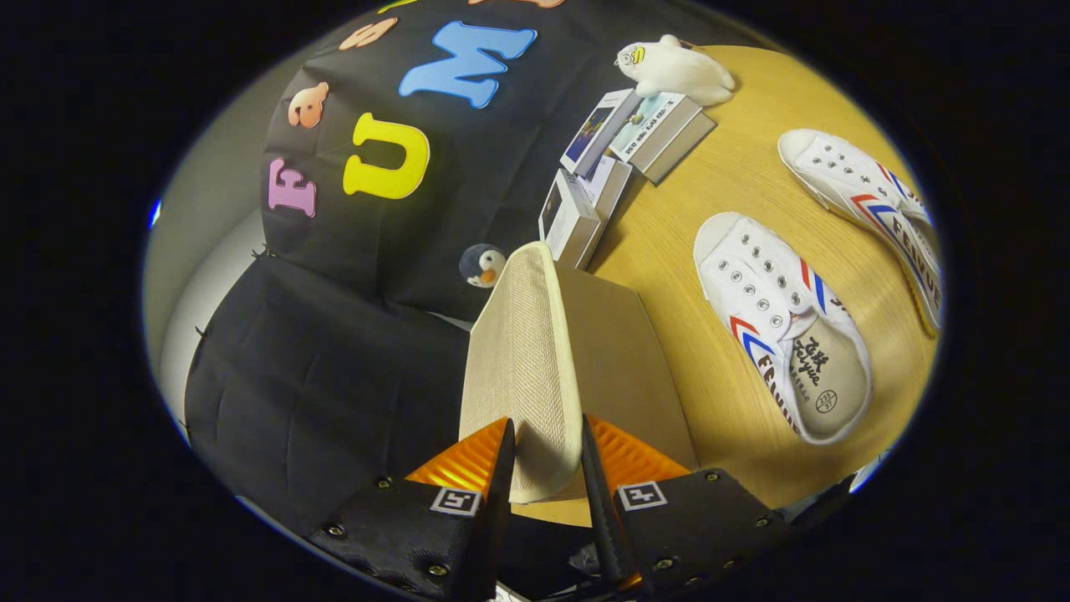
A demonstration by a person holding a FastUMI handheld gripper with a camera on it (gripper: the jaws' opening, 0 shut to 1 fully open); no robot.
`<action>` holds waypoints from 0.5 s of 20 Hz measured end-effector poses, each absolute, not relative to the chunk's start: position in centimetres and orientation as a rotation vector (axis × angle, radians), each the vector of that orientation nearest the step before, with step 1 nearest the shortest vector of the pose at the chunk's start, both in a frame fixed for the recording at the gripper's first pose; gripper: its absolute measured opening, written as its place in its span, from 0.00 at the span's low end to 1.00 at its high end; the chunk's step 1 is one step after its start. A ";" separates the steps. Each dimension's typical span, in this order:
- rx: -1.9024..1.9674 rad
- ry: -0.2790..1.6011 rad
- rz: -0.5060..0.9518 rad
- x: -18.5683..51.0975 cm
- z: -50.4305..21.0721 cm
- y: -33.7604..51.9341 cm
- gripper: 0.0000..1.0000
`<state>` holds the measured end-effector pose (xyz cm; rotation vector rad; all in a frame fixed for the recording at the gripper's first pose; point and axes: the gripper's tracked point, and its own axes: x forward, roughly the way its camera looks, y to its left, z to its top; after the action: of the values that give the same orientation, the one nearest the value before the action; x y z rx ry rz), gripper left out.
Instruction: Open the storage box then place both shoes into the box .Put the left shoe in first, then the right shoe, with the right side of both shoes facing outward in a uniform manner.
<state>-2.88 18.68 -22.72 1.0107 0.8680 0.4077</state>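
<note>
Storage-box lid (522, 359) stands on edge, pinched between the fingers of the gripper (545, 456) — lifted, apparently, to open the box — while two shoes (782, 322) wait on the table (669, 217) beside it.

Gripper-mounted view (fisheye), forward, close over table (719, 184)

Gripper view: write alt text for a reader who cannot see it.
The gripper is shut on the storage box lid, lifted on edge. Beyond it, two white shoes lie on the wooden table, near small boxes and a white plush toy.
</note>
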 end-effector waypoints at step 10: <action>0.997 0.822 0.505 -2.9 -16.9 20.2 0.00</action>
<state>-2.90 20.23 -16.87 0.9966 0.8223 0.5047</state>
